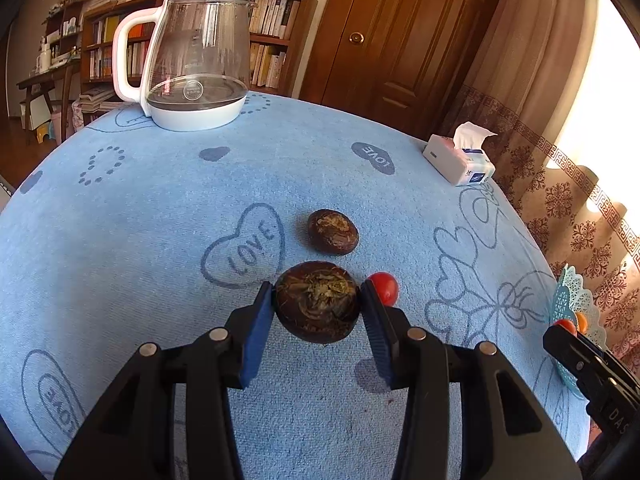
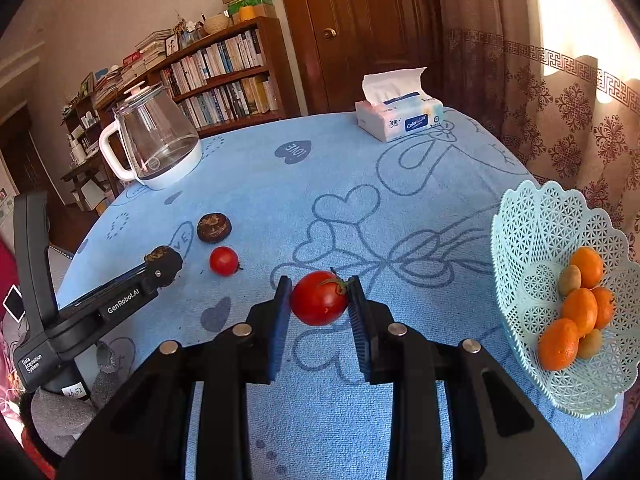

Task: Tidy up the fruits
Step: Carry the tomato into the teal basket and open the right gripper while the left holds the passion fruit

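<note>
So the left gripper [image 1: 318,300] was clamped on a big dark brown water chestnut [image 1: 318,302], blue pads pressing it from both sides, and it looked lifted a little off the blue tablecloth [image 1: 160,240] since there was a shadow under it. A second, smaller water chestnut [image 1: 333,232] sat on the cloth just beyond it, next to a heart printed with "LOVE". A small cherry tomato [image 1: 383,288] was lying on the cloth right beside the left gripper's right finger, partly hidden behind it. Meanwhile the right gripper [image 2: 319,300] was squeezed tight on a larger red tomato [image 2: 319,298] with its green stem poking out toward the right pad, also held up off the table. From the right wrist view the left gripper showed up at the left side, its tip carrying the dark chestnut, with the small tomato [image 2: 224,261] and the other chestnut [image 2: 214,227] lying near it. Off to the right stood a pale blue lacy basket [image 2: 532,224] at the table's edge, and it already had several oranges [image 2: 580,306] in it plus a few small greenish-brown fruits [image 2: 569,279] I couldn't really identify. Farther back on the table there was a glass kettle [image 1: 196,60] with a white handle and a pack of tissues [image 2: 400,118] with one sheet sticking up. Behind all that were a bookshelf [image 2: 224,76] stuffed with books, a wooden door and patterned curtains.
</note>
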